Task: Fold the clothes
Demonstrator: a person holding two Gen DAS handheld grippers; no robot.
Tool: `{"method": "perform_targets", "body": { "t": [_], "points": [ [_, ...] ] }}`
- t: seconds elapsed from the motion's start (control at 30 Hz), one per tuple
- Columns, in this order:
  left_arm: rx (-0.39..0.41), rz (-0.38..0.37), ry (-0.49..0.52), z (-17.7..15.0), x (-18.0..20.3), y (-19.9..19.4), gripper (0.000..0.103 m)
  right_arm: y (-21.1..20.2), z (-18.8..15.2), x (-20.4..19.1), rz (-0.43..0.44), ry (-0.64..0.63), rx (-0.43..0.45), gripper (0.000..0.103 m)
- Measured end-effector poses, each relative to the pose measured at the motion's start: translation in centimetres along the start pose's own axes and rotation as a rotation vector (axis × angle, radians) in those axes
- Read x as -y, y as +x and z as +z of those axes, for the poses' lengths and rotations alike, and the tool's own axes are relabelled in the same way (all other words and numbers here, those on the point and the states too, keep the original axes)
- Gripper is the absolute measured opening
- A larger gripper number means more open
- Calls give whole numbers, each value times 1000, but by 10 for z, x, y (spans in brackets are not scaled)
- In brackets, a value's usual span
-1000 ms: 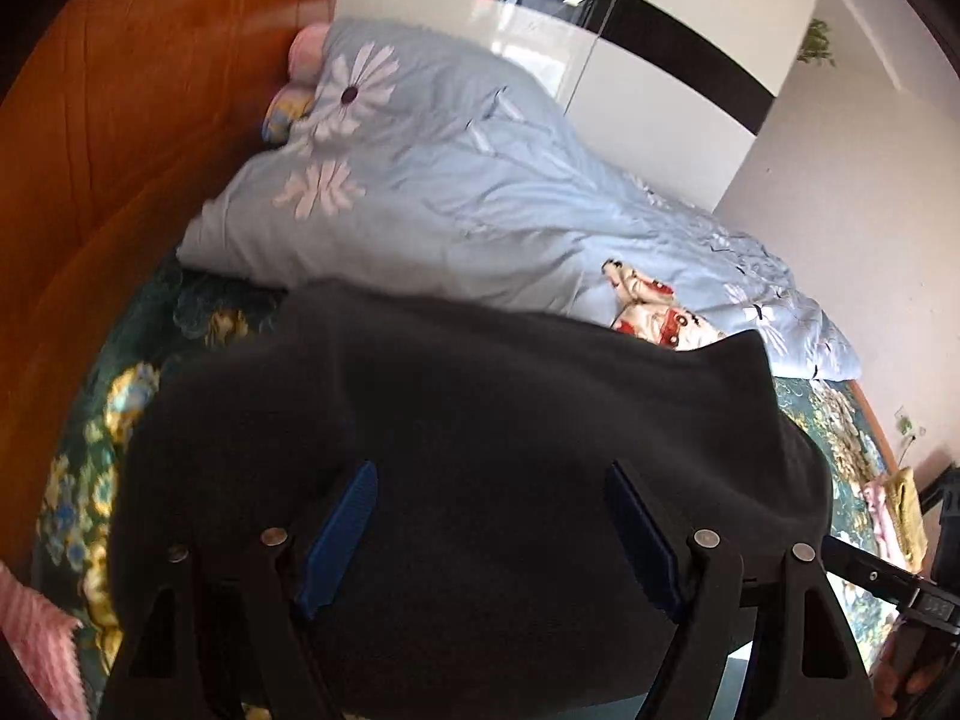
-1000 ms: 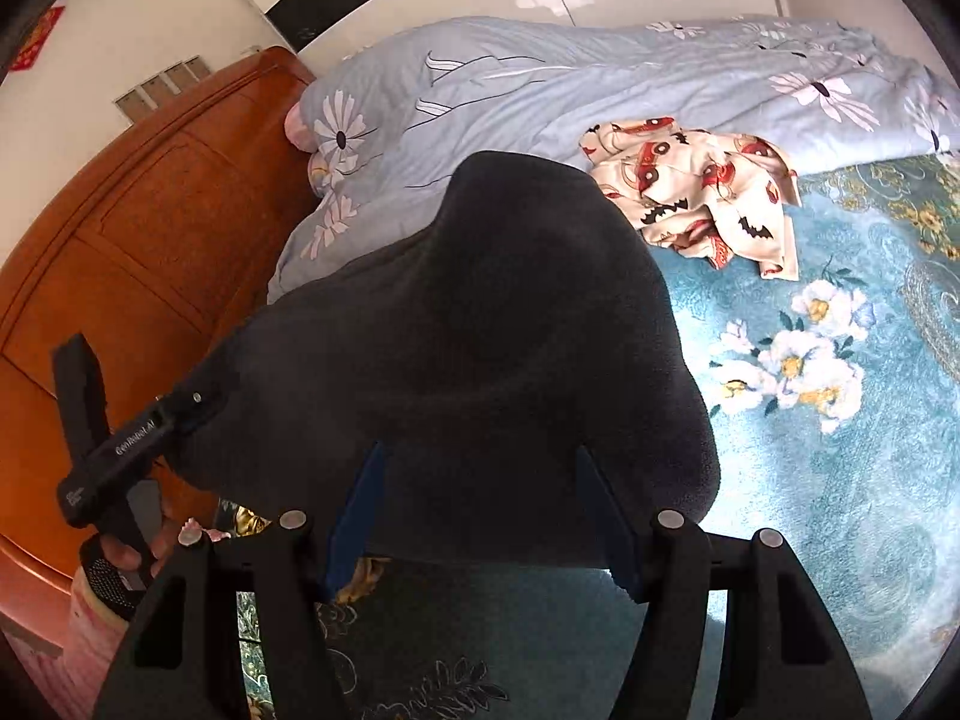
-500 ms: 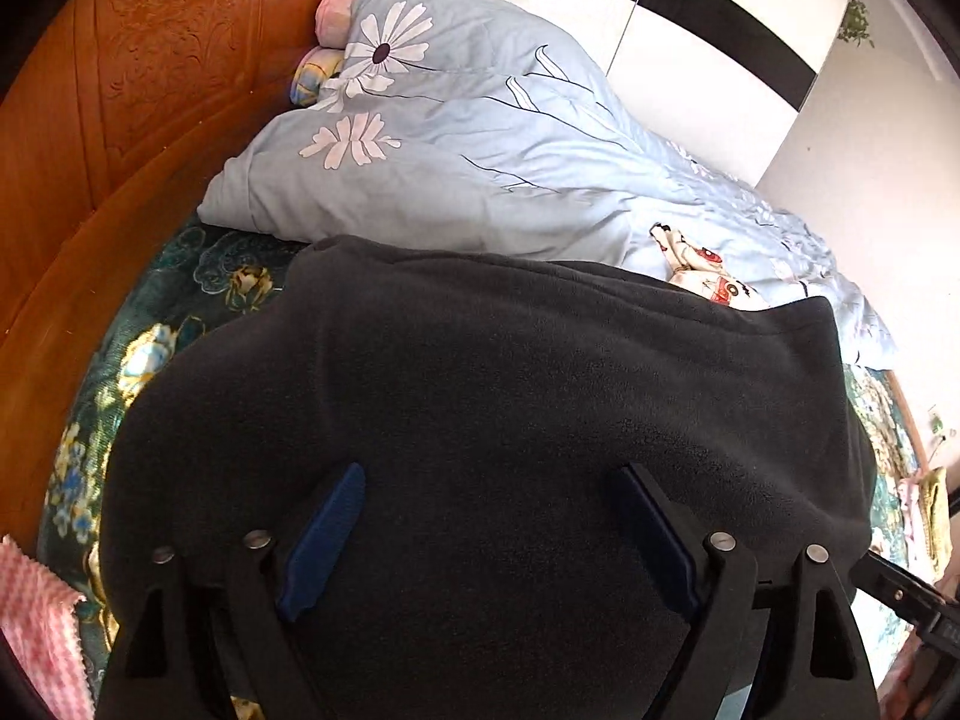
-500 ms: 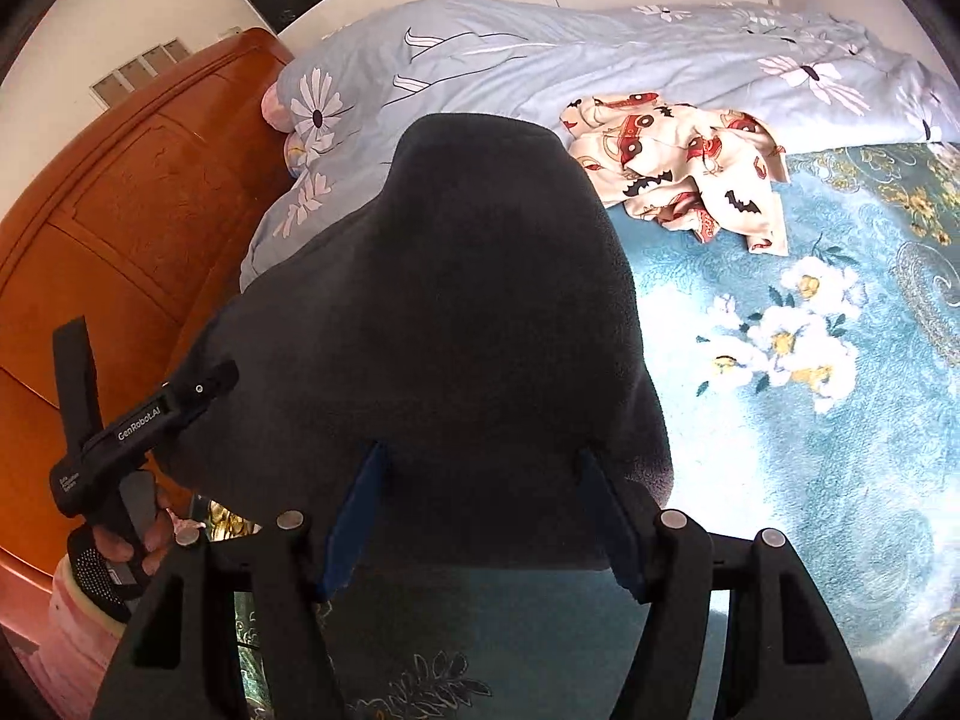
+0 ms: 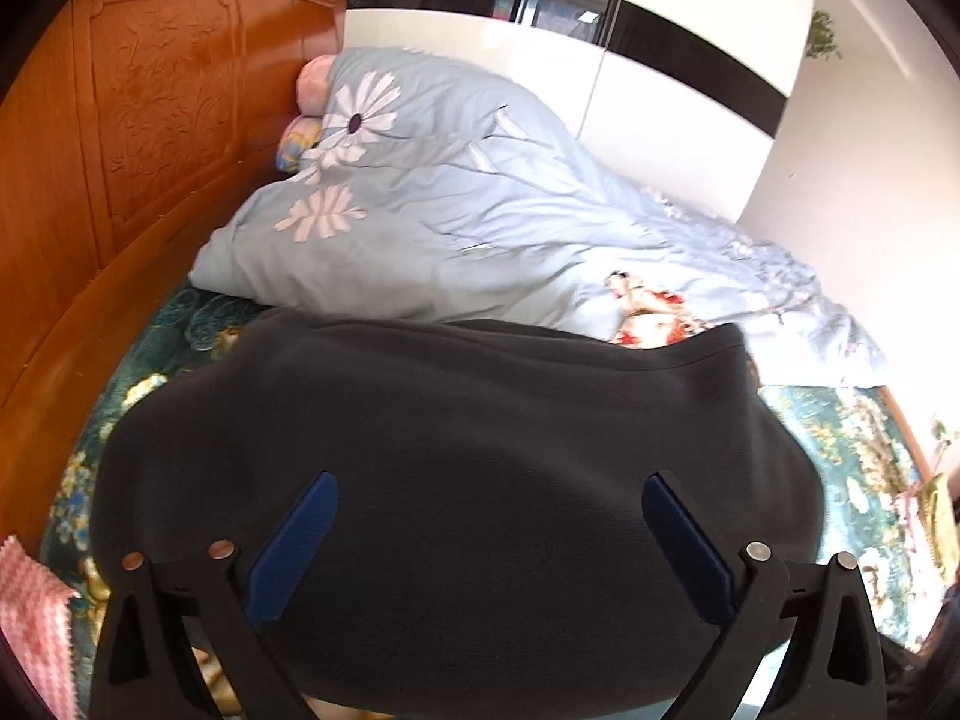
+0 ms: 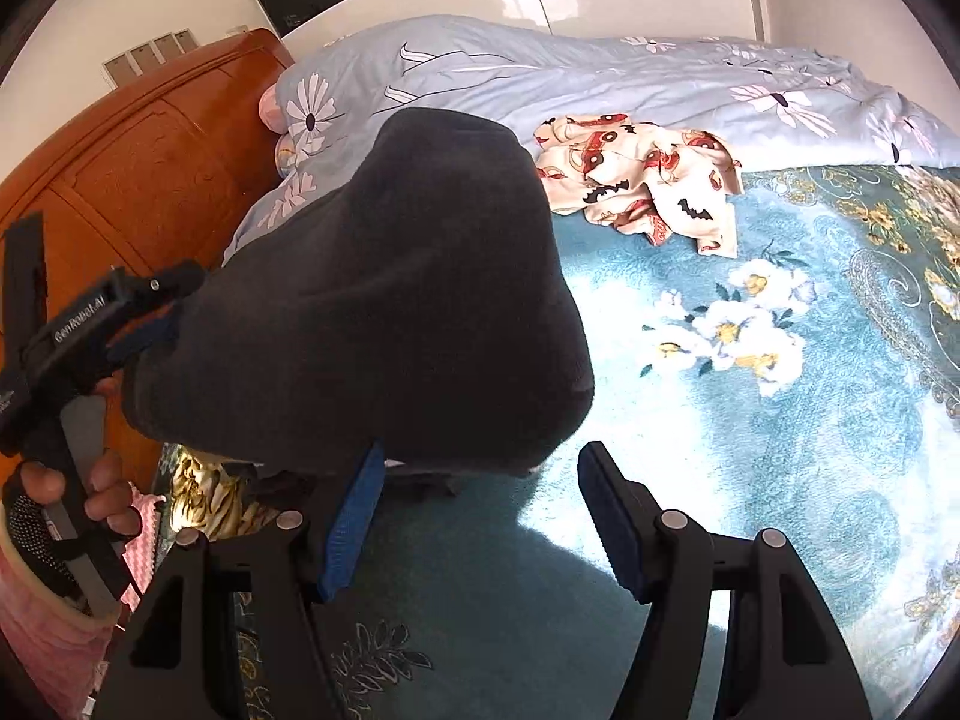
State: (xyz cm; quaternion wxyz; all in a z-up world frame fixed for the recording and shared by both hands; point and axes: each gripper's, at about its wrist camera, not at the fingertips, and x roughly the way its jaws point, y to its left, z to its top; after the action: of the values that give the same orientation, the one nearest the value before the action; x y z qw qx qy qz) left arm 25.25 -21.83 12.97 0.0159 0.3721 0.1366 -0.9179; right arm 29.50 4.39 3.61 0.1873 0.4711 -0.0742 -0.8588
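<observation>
**Bed** (image 6: pixel 750 480): teal floral cover; runs out from headboard.
**Headboard** (image 5: pixel 150 120): carved orange wood. Used as ref. for all places below.
**Duvet** (image 5: pixel 450 210): pale blue w/ white flowers, bunched. One end against headboard, rest along bed's far side.
**Dark fleece garment** (image 5: pixel 468 450): task item. Rounded mound on bed cover, near headboard, far edge up against duvet. No flat, squared fold visible.
**Printed cloth** (image 6: pixel 648 180): cream w/ red and black motifs, crumpled. Farther from headboard than garment.
**Pink cloth** (image 5: pixel 30 600): a corner only, close to headboard.
**Left tongs** (image 5: pixel 489 480): spread wide, gripping nothing, at garment's headboard-side edge.
**Right tongs** (image 6: pixel 483 450): spread wide, gripping nothing, at garment's near edge, away from headboard.

Step (est.): mid-fold. Scene fits tongs just let go after a fold, or about to take the edges for one. Any grip will need a single edge layer, not the bulk.
</observation>
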Motion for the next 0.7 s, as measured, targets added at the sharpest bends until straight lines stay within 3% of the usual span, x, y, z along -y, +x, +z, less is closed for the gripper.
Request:
{"method": "perform_targets", "body": {
  "t": [0.13,0.23,0.43,0.5,0.53,0.7],
  "points": [
    [-24,-50,20,-6,26,1,103,1,-10,4,4,-17,-18,69],
    [-63,-78,5,-11,39,6,103,-2,-14,8,2,-25,-11,82],
    [-124,-148,-42,-24,60,13,103,-9,-17,21,-24,-15,26,83],
    [-116,-185,-63,-31,67,10,103,-11,-19,26,-38,-8,47,103],
    [-111,-198,-68,-34,70,9,103,-13,-21,29,-46,-5,60,103],
    [-30,-74,-6,-50,91,3,103,-18,-24,39,-68,1,112,103]
  ]
}}
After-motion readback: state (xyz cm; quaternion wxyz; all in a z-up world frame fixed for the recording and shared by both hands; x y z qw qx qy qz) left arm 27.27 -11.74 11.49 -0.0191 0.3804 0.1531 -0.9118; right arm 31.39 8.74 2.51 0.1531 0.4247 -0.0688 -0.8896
